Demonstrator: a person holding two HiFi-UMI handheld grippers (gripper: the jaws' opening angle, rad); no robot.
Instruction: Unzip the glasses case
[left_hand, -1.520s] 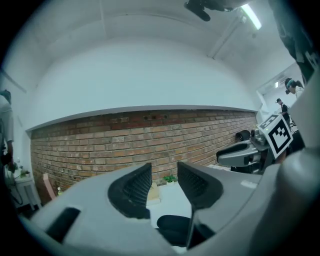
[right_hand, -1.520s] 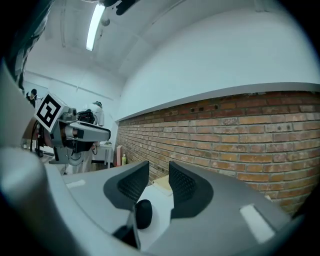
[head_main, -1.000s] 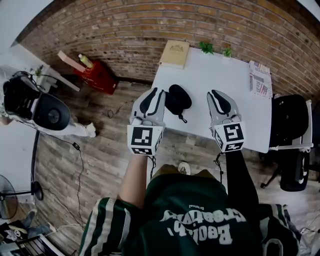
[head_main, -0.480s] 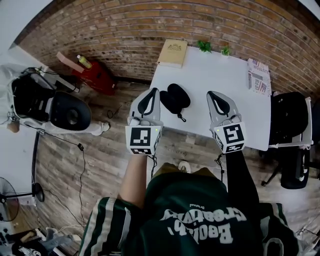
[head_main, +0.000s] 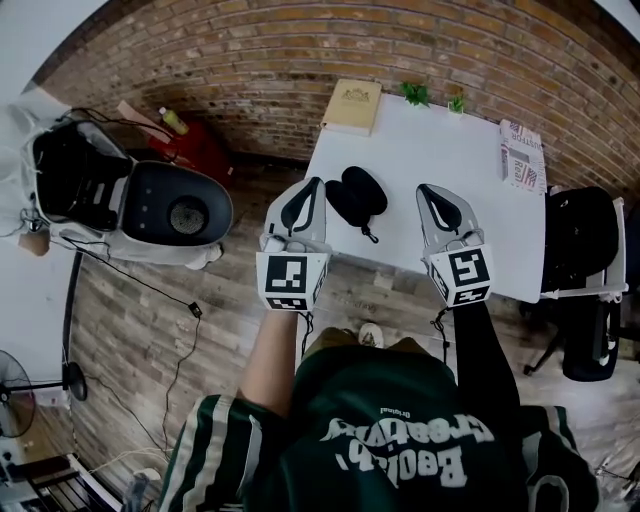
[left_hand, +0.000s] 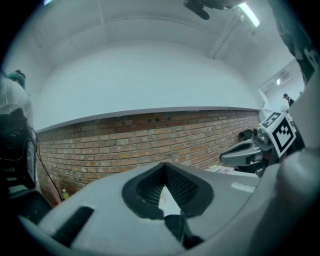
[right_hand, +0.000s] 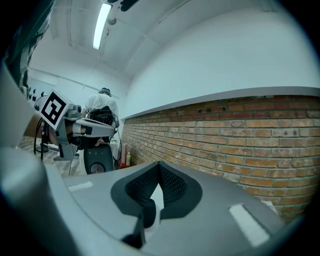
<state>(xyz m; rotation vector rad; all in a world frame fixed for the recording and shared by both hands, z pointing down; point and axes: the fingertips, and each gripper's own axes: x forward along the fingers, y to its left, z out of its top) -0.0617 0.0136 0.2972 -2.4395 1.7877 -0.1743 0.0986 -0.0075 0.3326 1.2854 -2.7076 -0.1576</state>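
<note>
Both tools hang level over the near edge of the white table (head_main: 440, 150), the left gripper (head_main: 305, 190) and the right gripper (head_main: 432, 192) each with jaws pressed together on nothing. The black oval zip-up glasses case (head_main: 357, 193) lies flat between them, closer to the left one. I'd say that leaves one tool to steady it and the other to take the pull. Its halves lie together, so the contents and the zip's state can't be made out.

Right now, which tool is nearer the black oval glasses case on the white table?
Left. The left tool is just left of the black oval glasses case, with a small gap; the right tool is off to its right across a wider strip of white table.
</note>
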